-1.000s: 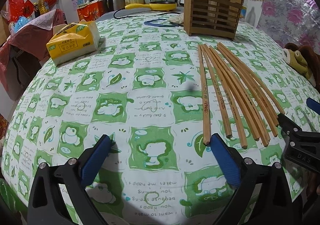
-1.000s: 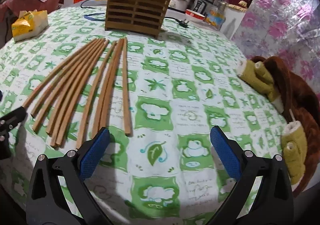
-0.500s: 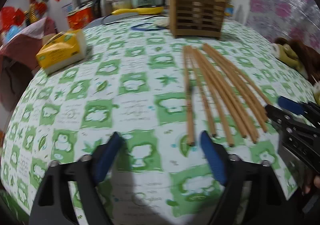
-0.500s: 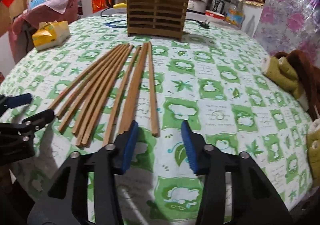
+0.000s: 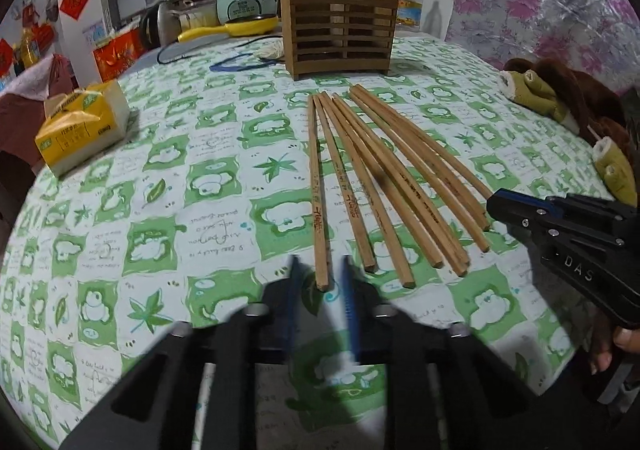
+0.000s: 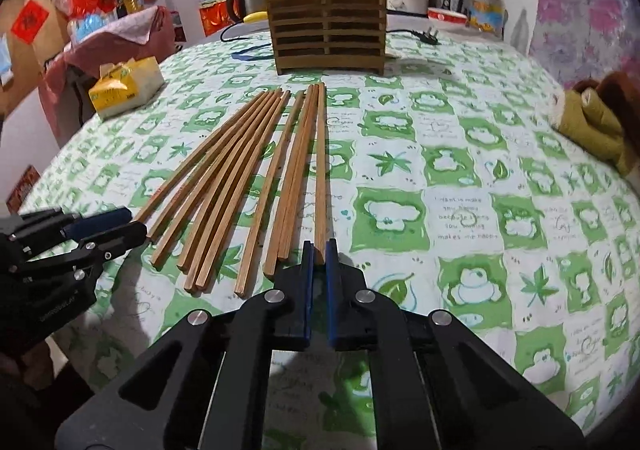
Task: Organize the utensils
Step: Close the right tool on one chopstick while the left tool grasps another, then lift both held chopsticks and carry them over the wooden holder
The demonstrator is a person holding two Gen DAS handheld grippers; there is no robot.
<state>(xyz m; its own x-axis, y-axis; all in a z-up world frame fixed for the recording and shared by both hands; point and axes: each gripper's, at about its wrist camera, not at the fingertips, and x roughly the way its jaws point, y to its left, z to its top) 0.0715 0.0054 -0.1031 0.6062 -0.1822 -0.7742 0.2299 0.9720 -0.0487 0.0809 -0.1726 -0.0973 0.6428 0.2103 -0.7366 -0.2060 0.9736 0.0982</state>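
Several wooden chopsticks lie fanned on the green-and-white tablecloth, also in the right wrist view. A slatted wooden holder stands upright beyond their far tips, seen too in the right wrist view. My left gripper is blurred, its jaws narrowed to a small gap just behind the near end of the leftmost chopstick. My right gripper is shut on the near end of the rightmost chopstick. Each gripper shows from the side in the other's view: the right, the left.
A yellow tissue pack lies at the left. A brown and olive plush toy lies at the right edge. Kitchen appliances, a yellow pan, cables and a bottle stand behind the holder.
Both grippers moved in to the chopsticks' near ends and their jaws narrowed. The right closed onto the rightmost chopstick; the left narrowed behind the leftmost one.
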